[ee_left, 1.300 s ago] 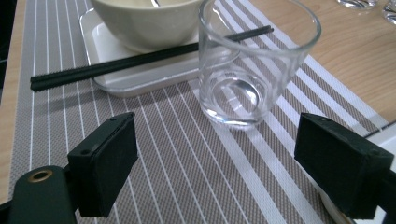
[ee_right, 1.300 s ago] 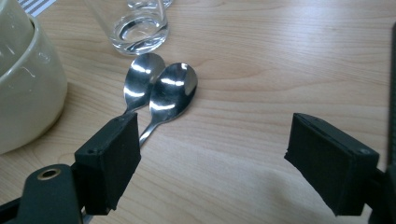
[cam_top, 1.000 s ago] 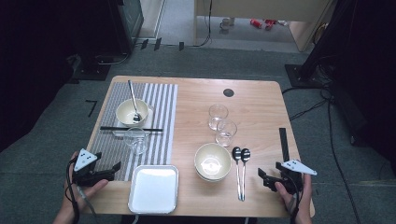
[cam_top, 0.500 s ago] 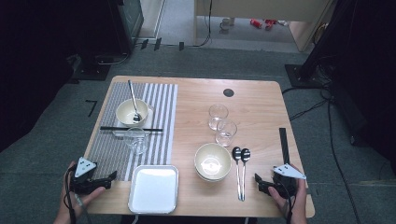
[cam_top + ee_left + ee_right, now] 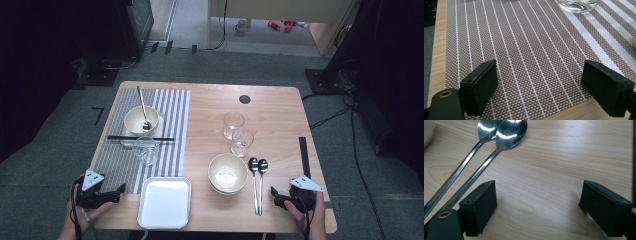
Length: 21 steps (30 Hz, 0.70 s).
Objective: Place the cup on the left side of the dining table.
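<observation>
While both our grippers, left gripper (image 5: 120,190) and right gripper (image 5: 274,194), gape empty at the desk's near corners, we count two spoons (image 5: 257,180), three glasses (image 5: 233,124), three bowls (image 5: 227,171).

Two spoons (image 5: 257,172) lie on the counter (image 5: 280,120), right of the stacked bowls (image 5: 227,173). Tray (image 5: 165,201) sits left of these. Two glasses (image 5: 237,132) stand behind.
</observation>
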Each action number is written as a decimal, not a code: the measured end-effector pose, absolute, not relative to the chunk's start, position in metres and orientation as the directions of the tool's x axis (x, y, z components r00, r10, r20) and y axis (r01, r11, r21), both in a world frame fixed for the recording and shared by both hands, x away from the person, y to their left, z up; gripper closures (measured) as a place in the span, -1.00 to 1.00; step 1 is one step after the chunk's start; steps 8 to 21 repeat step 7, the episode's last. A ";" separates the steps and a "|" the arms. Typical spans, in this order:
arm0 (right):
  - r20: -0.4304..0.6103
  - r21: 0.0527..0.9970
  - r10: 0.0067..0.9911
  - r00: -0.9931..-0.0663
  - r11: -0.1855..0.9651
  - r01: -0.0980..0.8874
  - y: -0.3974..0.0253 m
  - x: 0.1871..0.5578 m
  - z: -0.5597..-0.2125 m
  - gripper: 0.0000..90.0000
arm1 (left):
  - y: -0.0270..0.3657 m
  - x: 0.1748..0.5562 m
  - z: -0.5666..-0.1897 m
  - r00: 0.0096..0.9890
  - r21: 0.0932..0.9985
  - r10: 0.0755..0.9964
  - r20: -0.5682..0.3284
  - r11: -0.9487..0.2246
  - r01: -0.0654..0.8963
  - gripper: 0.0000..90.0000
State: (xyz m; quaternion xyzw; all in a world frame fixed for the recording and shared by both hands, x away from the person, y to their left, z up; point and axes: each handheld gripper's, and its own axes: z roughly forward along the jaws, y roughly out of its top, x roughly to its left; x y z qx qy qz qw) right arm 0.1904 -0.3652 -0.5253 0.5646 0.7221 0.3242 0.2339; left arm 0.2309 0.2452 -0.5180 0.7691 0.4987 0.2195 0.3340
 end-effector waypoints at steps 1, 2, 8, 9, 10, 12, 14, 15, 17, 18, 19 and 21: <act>0.028 0.732 0.967 -0.254 0.153 0.664 -0.365 0.191 -0.525 -0.72 | 0.245 0.231 -0.518 0.406 0.732 0.914 0.004 -0.279 0.621 -0.70; 0.028 0.731 0.967 -0.254 0.153 0.665 -0.365 0.191 -0.525 -0.73 | 0.245 0.231 -0.518 0.406 0.733 0.914 0.004 -0.280 0.621 -0.70; 0.027 0.731 0.967 -0.253 0.153 0.665 -0.365 0.191 -0.525 -0.74 | 0.245 0.231 -0.518 0.406 0.733 0.914 0.004 -0.279 0.621 -0.70; 0.027 0.731 0.967 -0.253 0.153 0.665 -0.365 0.191 -0.525 -0.74 | 0.245 0.231 -0.518 0.406 0.733 0.914 0.004 -0.279 0.621 -0.70; 0.027 0.731 0.967 -0.253 0.153 0.665 -0.365 0.191 -0.525 -0.74 | 0.245 0.231 -0.518 0.406 0.733 0.914 0.004 -0.279 0.621 -0.70; 0.027 0.731 0.967 -0.253 0.153 0.665 -0.365 0.191 -0.525 -0.74 | 0.245 0.231 -0.518 0.406 0.733 0.914 0.004 -0.279 0.621 -0.70; 0.027 0.731 0.967 -0.253 0.153 0.665 -0.365 0.191 -0.525 -0.74 | 0.245 0.231 -0.518 0.406 0.733 0.914 0.004 -0.279 0.621 -0.70; 0.027 0.731 0.967 -0.253 0.153 0.665 -0.365 0.191 -0.525 -0.74 | 0.245 0.231 -0.518 0.406 0.733 0.914 0.004 -0.279 0.621 -0.70; 0.027 0.731 0.967 -0.253 0.153 0.665 -0.365 0.191 -0.525 -0.74 | 0.245 0.231 -0.518 0.406 0.733 0.914 0.004 -0.279 0.621 -0.70; 0.027 0.731 0.967 -0.253 0.153 0.665 -0.365 0.191 -0.525 -0.74 | 0.245 0.231 -0.518 0.406 0.733 0.914 0.004 -0.279 0.621 -0.70; 0.027 0.731 0.967 -0.253 0.153 0.665 -0.365 0.191 -0.525 -0.74 | 0.245 0.231 -0.518 0.406 0.733 0.914 0.004 -0.279 0.621 -0.70; 0.027 0.731 0.967 -0.253 0.153 0.665 -0.365 0.191 -0.525 -0.74 | 0.245 0.231 -0.518 0.406 0.733 0.914 0.004 -0.279 0.621 -0.70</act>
